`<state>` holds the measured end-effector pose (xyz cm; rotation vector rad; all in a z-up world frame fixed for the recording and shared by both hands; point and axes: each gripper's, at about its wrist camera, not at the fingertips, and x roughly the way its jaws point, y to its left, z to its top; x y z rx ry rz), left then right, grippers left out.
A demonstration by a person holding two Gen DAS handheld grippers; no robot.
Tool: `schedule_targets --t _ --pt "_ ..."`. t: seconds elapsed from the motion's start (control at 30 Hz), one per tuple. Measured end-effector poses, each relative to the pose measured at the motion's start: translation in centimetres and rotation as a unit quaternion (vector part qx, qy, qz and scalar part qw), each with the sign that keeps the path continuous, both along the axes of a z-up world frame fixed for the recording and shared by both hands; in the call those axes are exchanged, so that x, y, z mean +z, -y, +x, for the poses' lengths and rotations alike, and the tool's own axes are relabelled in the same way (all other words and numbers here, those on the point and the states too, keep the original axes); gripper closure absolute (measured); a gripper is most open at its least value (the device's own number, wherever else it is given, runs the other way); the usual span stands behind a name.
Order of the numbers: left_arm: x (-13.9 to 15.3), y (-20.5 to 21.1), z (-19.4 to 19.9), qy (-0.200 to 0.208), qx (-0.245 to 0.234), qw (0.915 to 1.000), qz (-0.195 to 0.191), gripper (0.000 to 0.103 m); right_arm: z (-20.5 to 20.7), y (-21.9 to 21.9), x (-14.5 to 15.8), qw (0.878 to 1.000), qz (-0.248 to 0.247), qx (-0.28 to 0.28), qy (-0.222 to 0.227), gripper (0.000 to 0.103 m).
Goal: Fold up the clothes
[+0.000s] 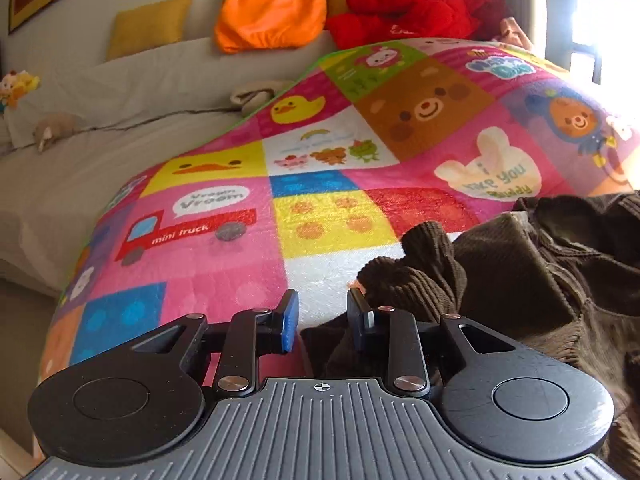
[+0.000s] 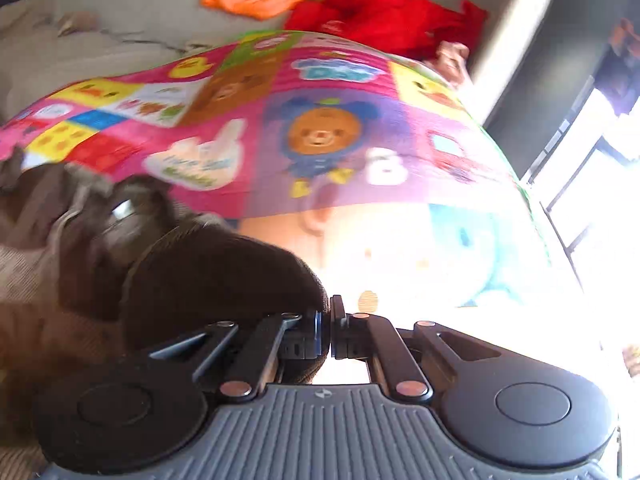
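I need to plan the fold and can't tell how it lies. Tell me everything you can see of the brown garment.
The brown garment is dark brown ribbed corduroy, with seams showing. It lies crumpled in a heap on the colourful patchwork blanket, not spread flat. A bunched fold pokes up beside the left gripper, whose jaws stand apart with a fold against one finger. In the blurred right wrist view another lobe sits against the closed right gripper; whether cloth is pinched there cannot be told.
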<state>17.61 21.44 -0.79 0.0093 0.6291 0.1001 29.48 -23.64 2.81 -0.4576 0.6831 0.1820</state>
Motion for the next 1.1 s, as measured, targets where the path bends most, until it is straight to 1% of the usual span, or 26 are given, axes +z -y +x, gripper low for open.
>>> schedule_targets --t 0.07,0.17,0.2,0.23,0.27,0.3,0.33,0.37,0.4,0.43,0.47,0.5,0.57,0.6,0.67,0.7,0.73,0.77,0.8,0.83,0.87,0.9,1.0,1.03,1.07,1.1 --pt "0.1 -0.8 0.3 -0.003 0.023 0.9997 0.009 0.068 2.5 2.4 -0.5 0.999 0.009 -0.043 0.006 0.099" --pt "1.3 -2.6 -0.2 -0.003 0.066 0.9978 0.0 0.066 2.4 2.5 -3.6 0.992 -0.106 -0.03 0.053 0.094" --pt "2.1 -3.3 -0.8 0.0 0.078 0.9968 -0.015 0.065 2.1 2.4 -4.6 0.987 -0.146 -0.021 0.07 0.093" --pt "3.0 -3.9 -1.7 0.004 0.079 0.996 -0.041 0.057 1.9 2.4 -5.5 0.98 -0.178 -0.015 0.084 0.093" --pt "4.0 -4.5 -2.9 0.01 0.071 0.9942 -0.08 0.051 1.8 2.8 -5.5 0.98 -0.175 -0.018 0.09 0.091" --pt "4.7 -4.8 -4.0 0.013 0.057 0.9911 -0.119 0.04 1.6 3.2 -5.3 0.982 -0.164 -0.023 0.094 0.091" --pt "5.3 -5.0 -5.2 0.013 0.029 0.9849 -0.17 0.03 1.3 4.0 -4.3 0.988 -0.119 -0.031 0.09 0.091" --pt "5.7 -5.0 -6.2 0.01 -0.003 0.9747 -0.223 0.025 0.9 4.8 -3.2 0.993 -0.073 -0.039 0.084 0.09" --pt "5.6 -4.7 -6.9 0.001 -0.032 0.9631 -0.267 0.019 0.3 5.5 -2.3 0.996 -0.024 -0.044 0.077 0.083" --pt "5.2 -4.2 -7.6 -0.011 -0.062 0.9475 -0.314 0.015 -0.6 6.0 -1.4 0.996 0.025 -0.045 0.07 0.078" --pt "4.5 -3.6 -7.8 -0.026 -0.078 0.9362 -0.342 0.014 -1.4 6.6 -0.5 0.994 0.072 -0.045 0.063 0.064" --pt "3.6 -2.8 -7.6 -0.042 -0.08 0.9313 -0.353 0.014 -2.1 7.2 -0.1 0.992 0.111 -0.041 0.053 0.054" --pt "1.7 -1.3 -7.1 -0.075 -0.084 0.9204 -0.374 0.014 -3.8 8.1 0.2 0.98 0.196 -0.03 0.02 0.052" --pt "0.9 -0.7 -6.6 -0.084 -0.077 0.9184 -0.379 0.014 -4.2 8.4 -0.2 0.974 0.224 -0.031 0.004 0.05" --pt "-0.5 -0.1 -5.1 -0.085 -0.047 0.9214 -0.376 0.016 -5.1 9.0 -1.6 0.96 0.274 -0.045 -0.029 0.047" --pt "-0.7 0.2 -4.4 -0.079 -0.035 0.9238 -0.373 0.015 -5.3 9.2 -2.4 0.957 0.282 -0.051 -0.039 0.045" --pt "-0.5 0.5 -3.6 -0.066 -0.025 0.9299 -0.361 0.018 -5.6 9.3 -3.0 0.956 0.284 -0.055 -0.046 0.045" --pt "-0.2 0.8 -2.7 -0.055 -0.018 0.9388 -0.34 0.022 -5.9 9.4 -3.7 0.956 0.283 -0.058 -0.053 0.044" --pt "0.0 1.2 -1.8 -0.045 -0.014 0.9475 -0.316 0.04 -6.0 9.5 -4.2 0.956 0.282 -0.061 -0.06 0.044" --pt "0.1 1.6 -0.7 -0.041 -0.01 0.9567 -0.288 0.065 -6.1 9.6 -4.7 0.955 0.282 -0.061 -0.066 0.044" --pt "0.2 1.9 0.5 -0.039 -0.006 0.9648 -0.26 0.077 -6.1 9.7 -5.1 0.954 0.283 -0.062 -0.072 0.044" --pt "0.5 2.0 1.4 -0.033 -0.005 0.9698 -0.242 0.089 -6.1 9.7 -5.4 0.953 0.285 -0.061 -0.077 0.044" --pt "2.2 2.0 3.1 0.01 0.005 0.9819 -0.189 0.093 -5.2 9.2 -6.5 0.946 0.302 -0.047 -0.107 0.046" --pt "2.8 1.9 3.4 0.031 0.014 0.986 -0.163 0.093 -4.7 8.9 -6.9 0.944 0.305 -0.04 -0.121 0.052" --pt "3.3 1.7 3.7 0.049 0.025 0.9893 -0.135 0.093 -4.5 8.5 -7.1 0.946 0.296 -0.039 -0.124 0.07" --pt "3.6 1.5 4.0 0.056 0.032 0.9912 -0.116 0.093 -4.1 8.2 -7.2 0.95 0.283 -0.039 -0.123 0.083"
